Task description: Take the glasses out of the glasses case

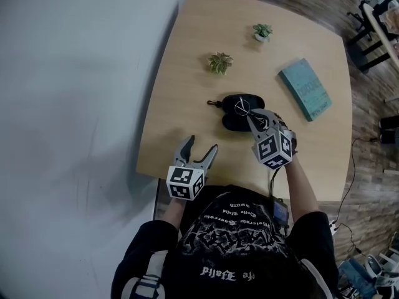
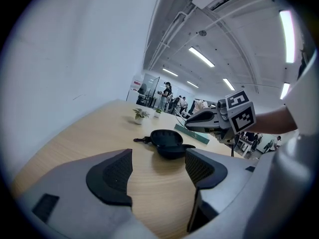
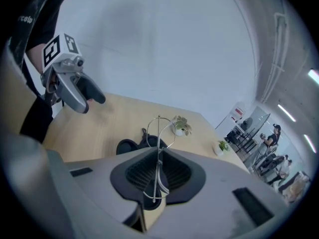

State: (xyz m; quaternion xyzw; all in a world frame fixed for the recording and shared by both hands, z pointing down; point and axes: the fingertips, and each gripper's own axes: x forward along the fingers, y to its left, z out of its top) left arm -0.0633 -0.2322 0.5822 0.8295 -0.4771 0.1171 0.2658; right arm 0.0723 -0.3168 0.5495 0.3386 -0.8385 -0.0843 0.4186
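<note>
Pale wall runs along the left edge of a rounded wooden table (image 1: 187, 73), and an open hall with ceiling strip lights and distant people shows beyond its far end. White gothic lettering crosses the person's black shirt (image 1: 230, 242), seen upside down in the head view and not readable. A teal book (image 1: 305, 89) lies near the right edge with print on its cover too small to make out, and a red-and-white sign (image 3: 238, 114) far back in the hall is just as illegible. The left gripper (image 1: 202, 143) hangs over the near edge with its jaws wide apart and only bare wood between them. The right gripper (image 1: 249, 114) is just above the black glasses case (image 1: 240, 122), its pads pressed together on the thin wire glasses (image 3: 158, 133). The case lies open near the middle of the table, its long axis roughly along the near edge and its small strap end toward the wall. Two small potted plants (image 1: 220, 62) (image 1: 262, 32) stand beyond it toward the far edge. The glasses are clear of the case, held edge-on, their long axis running out along the jaws with the round rim standing past the jaw tips toward the far edge.
</note>
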